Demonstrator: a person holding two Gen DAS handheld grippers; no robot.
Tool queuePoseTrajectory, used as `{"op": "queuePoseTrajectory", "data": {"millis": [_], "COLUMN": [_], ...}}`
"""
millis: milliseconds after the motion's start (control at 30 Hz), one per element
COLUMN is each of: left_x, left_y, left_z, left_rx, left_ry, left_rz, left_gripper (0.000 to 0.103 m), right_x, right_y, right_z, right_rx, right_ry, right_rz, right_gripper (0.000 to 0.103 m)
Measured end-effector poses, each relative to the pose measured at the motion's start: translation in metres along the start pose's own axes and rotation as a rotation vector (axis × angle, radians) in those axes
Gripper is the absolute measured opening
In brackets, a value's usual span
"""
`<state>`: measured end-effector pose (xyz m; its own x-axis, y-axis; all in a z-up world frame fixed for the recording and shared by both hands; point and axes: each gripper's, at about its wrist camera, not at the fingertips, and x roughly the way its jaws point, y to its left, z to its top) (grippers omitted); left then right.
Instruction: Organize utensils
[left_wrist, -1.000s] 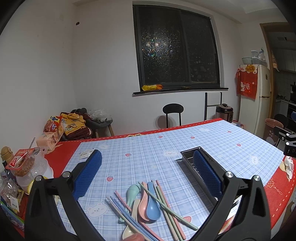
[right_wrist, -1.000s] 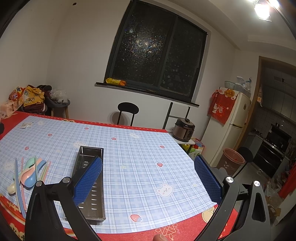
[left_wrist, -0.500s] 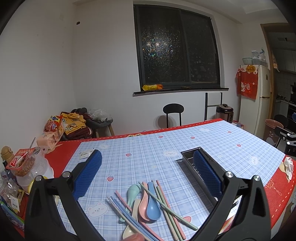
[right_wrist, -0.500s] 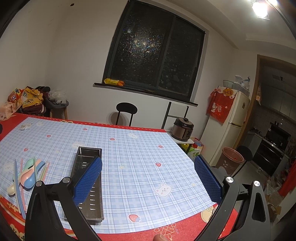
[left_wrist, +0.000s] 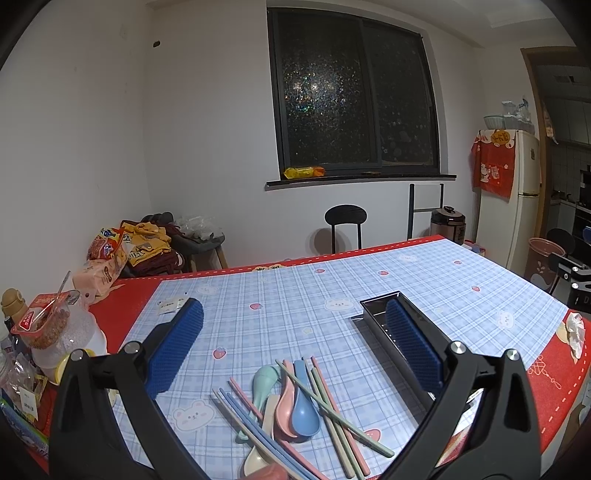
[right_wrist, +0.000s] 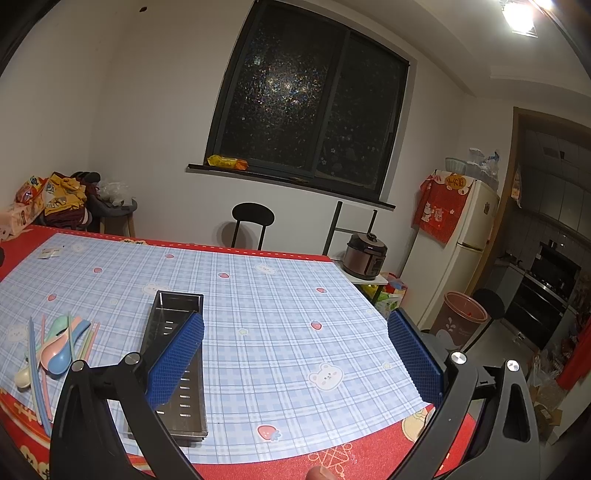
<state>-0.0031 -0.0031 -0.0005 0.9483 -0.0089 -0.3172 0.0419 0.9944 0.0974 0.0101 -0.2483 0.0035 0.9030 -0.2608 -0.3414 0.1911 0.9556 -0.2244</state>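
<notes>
Hovering above the blue plaid tablecloth, the left gripper stands released and empty, its jaws wide; the loose heap of pastel plastic spoons and chopsticks lies just below and between them, untouched. The long perforated stainless-steel tray sits under the right gripper's left finger; that gripper is likewise spread and empty. Judgement: sorting has not begun. Next move calls for descending and pinching a single piece without dragging its crossed neighbours.

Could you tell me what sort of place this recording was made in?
Most likely a home dining area beside a kitchen: a refrigerator and a rice cooker stand past the table, with spoons and a metal tray on it.
</notes>
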Motion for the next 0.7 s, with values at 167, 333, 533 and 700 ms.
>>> {"op": "queuePoseTrajectory", "data": {"millis": [167, 333, 533, 700], "left_x": [0.0005, 0.0006, 0.0039, 0.0057], "left_y": [0.0012, 0.0014, 0.0045, 0.0077], "left_z": [-0.0018, -0.0017, -0.005, -0.0085], "left_rx": [-0.003, -0.003, -0.024, -0.045], "left_ry": [0.002, 0.003, 0.022, 0.033], "left_rz": [-0.001, -0.001, -0.005, -0.025], "left_gripper": [0.098, 0.098, 0.098, 0.098], "right_x": [0.0009, 0.0014, 0.0032, 0.0048], "right_y": [-0.0007, -0.0001, -0.0011, -0.0016], "right_z": [-0.0014, -0.0019, -0.0017, -0.0023], "right_rx": [0.001, 0.003, 0.007, 0.011], "right_ry": [0.003, 0.005, 0.011, 0.015], "right_rz": [0.001, 0.002, 0.004, 0.008], "right_gripper": [0.098, 0.098, 0.098, 0.098]}}
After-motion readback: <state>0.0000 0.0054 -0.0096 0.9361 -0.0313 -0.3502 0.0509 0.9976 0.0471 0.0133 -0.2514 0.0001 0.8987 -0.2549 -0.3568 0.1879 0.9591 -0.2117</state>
